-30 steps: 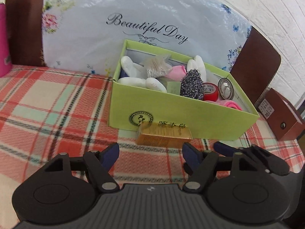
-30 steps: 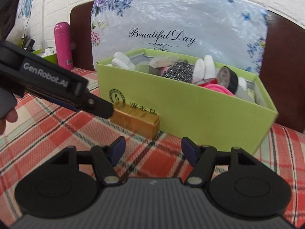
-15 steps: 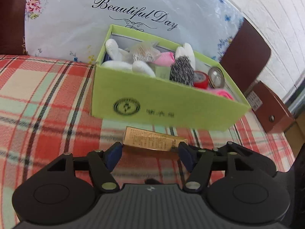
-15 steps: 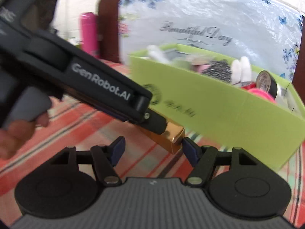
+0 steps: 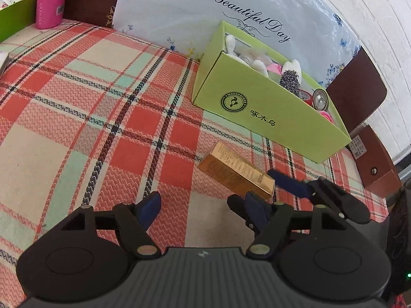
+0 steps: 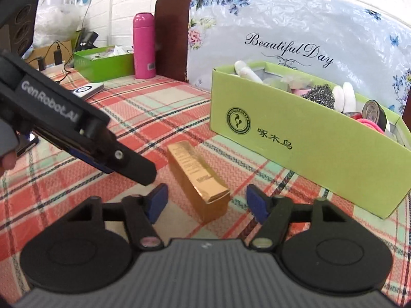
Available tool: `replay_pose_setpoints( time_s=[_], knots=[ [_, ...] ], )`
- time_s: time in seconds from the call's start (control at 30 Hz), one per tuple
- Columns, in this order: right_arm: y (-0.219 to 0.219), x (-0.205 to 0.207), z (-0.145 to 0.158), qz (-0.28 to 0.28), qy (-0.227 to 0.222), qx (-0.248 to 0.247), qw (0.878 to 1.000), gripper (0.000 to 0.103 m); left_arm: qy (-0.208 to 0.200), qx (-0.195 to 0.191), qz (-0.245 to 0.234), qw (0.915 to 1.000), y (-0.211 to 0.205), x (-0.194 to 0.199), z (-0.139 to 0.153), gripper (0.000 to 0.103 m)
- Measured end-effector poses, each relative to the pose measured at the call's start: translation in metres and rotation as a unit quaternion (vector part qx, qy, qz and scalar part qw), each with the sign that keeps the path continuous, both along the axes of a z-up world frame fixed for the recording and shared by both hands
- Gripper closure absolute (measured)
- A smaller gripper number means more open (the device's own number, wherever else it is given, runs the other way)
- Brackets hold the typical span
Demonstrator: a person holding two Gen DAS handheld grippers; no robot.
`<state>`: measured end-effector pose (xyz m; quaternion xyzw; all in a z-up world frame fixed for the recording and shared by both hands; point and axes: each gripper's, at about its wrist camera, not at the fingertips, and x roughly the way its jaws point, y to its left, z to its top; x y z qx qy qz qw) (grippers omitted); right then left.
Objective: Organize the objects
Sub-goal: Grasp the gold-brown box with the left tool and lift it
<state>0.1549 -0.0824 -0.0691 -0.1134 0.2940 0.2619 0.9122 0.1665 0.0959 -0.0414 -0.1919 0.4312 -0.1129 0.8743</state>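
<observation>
Right wrist view: right gripper [image 6: 205, 204] straddles the near end of the gold carton [image 6: 197, 179]. Jaws have just been closing, but a gap shows on both sides of the carton, so pads are not pressing it; nothing held. The left gripper's finger sits just left of the carton, a small gap between tip and carton. Only this view shows the person's fingertips [image 6: 7, 160] on the left tool's handle, a second green box [image 6: 102, 63] far left, a small white device [image 6: 87, 89] on the cloth, and cables and clutter behind.

Left wrist view: left gripper [image 5: 203, 210] is wide open with nothing between its fingers, only cloth below. Its jaws have just opened a little further. The carton lies flat on the plaid tablecloth [image 5: 77, 102], up and right of this gripper, just in front of the green box [image 5: 269, 113] but apart from it. The right gripper's two blue pads flank the carton's near right end. Only this view shows the brown wooden box [image 5: 375, 164] at far right.

Both views: green box holds white bottles, a steel scourer, tape rolls and pink items. The pink bottle [image 6: 143, 46] stands far left. A floral "Beautiful Day" bag [image 5: 231, 12] leans behind the box, with a white brick wall behind that.

Versus a second ago: the carton was touching the green box front; now it is pulled away and angled. The left gripper then faced it squarely and now sits off to its left.
</observation>
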Motion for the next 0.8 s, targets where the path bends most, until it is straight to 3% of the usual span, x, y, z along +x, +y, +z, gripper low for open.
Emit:
replay_pose_setpoints(
  time_s=[0.03, 0.1, 0.17, 0.3, 0.47, 0.5, 0.53, 0.6, 0.8],
  knots=[
    [0.001, -0.005, 0.002, 0.017, 0.013, 0.003, 1.000, 0.063, 0.001, -0.002, -0.002, 1.0000, -0.001, 0.001, 0.000, 0.028],
    [0.004, -0.019, 0.004, 0.052, 0.007, -0.008, 0.999, 0.064, 0.003, -0.008, -0.001, 1.0000, -0.003, 0.002, -0.002, 0.028],
    [0.006, -0.031, 0.002, 0.048, -0.011, -0.030, 0.998, 0.064, 0.011, -0.014, 0.006, 0.9998, -0.007, 0.006, -0.005, 0.028],
    [0.005, -0.027, 0.000, 0.004, 0.018, 0.013, 1.000, 0.052, 0.013, -0.014, 0.019, 0.9996, -0.015, 0.017, -0.003, 0.029],
    [0.018, -0.010, -0.007, -0.035, 0.017, 0.009, 0.999, 0.052, 0.024, 0.017, 0.009, 0.9995, -0.020, 0.034, 0.000, 0.052],
    [0.020, -0.007, -0.008, -0.039, 0.019, 0.006, 0.999, 0.056, 0.026, 0.011, 0.004, 0.9996, -0.020, 0.036, 0.000, 0.057],
    [0.021, -0.005, -0.009, -0.044, 0.019, 0.003, 0.999, 0.066, 0.030, 0.003, 0.001, 0.9996, -0.019, 0.037, 0.000, 0.065],
    [0.022, -0.006, -0.008, -0.038, 0.021, 0.004, 0.999, 0.077, 0.033, -0.003, 0.000, 0.9994, -0.021, 0.036, 0.000, 0.066],
    [0.011, -0.018, 0.000, -0.051, 0.008, 0.006, 0.999, 0.078, 0.015, 0.003, -0.011, 0.9998, -0.034, 0.017, 0.012, 0.066]
  ],
)
